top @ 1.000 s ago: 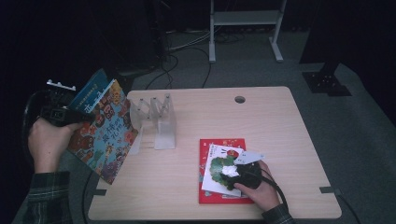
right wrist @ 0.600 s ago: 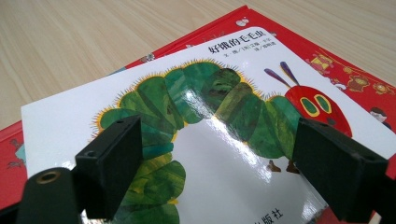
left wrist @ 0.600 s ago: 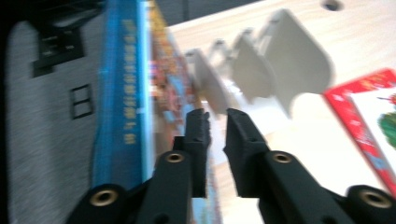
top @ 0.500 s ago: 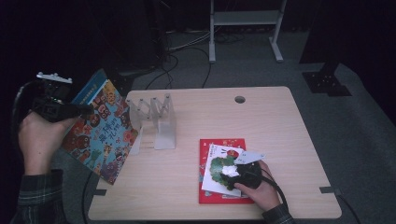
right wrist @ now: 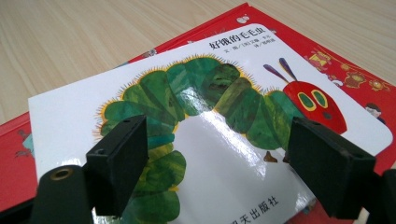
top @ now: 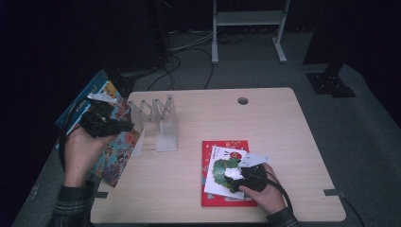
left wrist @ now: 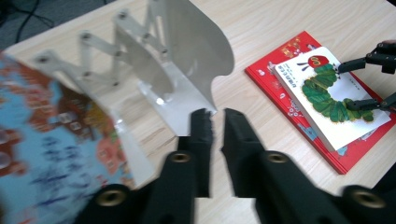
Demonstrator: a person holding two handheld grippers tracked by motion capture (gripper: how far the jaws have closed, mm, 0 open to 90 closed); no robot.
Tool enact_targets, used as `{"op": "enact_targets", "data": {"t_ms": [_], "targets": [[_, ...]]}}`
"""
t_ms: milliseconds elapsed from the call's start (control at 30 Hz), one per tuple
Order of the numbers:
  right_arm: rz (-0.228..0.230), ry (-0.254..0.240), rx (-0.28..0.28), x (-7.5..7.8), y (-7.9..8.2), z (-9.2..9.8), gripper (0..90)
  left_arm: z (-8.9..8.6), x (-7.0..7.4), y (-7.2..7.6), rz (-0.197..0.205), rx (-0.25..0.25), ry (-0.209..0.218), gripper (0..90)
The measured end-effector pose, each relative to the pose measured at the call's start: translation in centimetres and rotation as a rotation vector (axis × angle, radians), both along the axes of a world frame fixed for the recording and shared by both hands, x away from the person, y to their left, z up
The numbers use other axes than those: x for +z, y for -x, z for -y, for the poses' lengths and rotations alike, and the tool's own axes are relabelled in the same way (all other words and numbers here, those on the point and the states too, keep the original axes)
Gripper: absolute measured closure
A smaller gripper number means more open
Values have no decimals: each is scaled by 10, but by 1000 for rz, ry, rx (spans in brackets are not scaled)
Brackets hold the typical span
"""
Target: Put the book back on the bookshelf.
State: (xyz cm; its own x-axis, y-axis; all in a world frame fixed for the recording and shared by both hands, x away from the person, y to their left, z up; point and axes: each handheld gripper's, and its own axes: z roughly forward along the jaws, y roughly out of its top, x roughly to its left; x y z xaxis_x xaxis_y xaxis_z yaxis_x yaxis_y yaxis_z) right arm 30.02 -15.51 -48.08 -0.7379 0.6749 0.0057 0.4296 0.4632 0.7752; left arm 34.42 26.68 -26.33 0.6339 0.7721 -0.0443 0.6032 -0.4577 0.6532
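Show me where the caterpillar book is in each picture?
High view: the caterpillar book lies low and right of centre, on the red book.
Left gripper view: at the right edge.
Right gripper view: right ahead, across the middle.
Shared landmark: the red book beneath it.

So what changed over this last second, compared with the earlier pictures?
The left gripper moved in from beyond the table's left edge toward the white folding rack, its fingers nearly shut on nothing; the colourful book leans beside it. The right gripper kept its place over the caterpillar book, its fingers closing somewhat. Red book and rack unmoved.
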Motion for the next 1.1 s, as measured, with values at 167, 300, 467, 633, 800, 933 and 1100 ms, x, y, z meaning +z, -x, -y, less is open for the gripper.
{"op": "enact_targets", "data": {"t_ms": [167, 300, 467, 633, 800, 933, 1100], "targets": [[0, 6, 2, 1, 3, 4, 200, 19, -35, -3, 7, -71, 21, 544], [-1, 2, 0, 2, 6, 10, 212, 33, -64, -4, 23, -129, 17, 395], [-9, -6, -2, 3, 9, 18, 222, 49, -96, -4, 45, -177, 10, 259], [-9, -16, -5, 5, 13, 30, 233, 67, -122, -5, 11, -190, 24, 158], [-6, -17, -4, 5, 17, 42, 275, 83, -145, -3, 26, -181, 26, 31], [-7, -20, -5, 4, 20, 49, 278, 90, -155, 0, 24, -207, 27, 27], [-4, -22, -14, 2, 25, 56, 242, 96, -166, 4, 4, -231, 1, 27]]}}
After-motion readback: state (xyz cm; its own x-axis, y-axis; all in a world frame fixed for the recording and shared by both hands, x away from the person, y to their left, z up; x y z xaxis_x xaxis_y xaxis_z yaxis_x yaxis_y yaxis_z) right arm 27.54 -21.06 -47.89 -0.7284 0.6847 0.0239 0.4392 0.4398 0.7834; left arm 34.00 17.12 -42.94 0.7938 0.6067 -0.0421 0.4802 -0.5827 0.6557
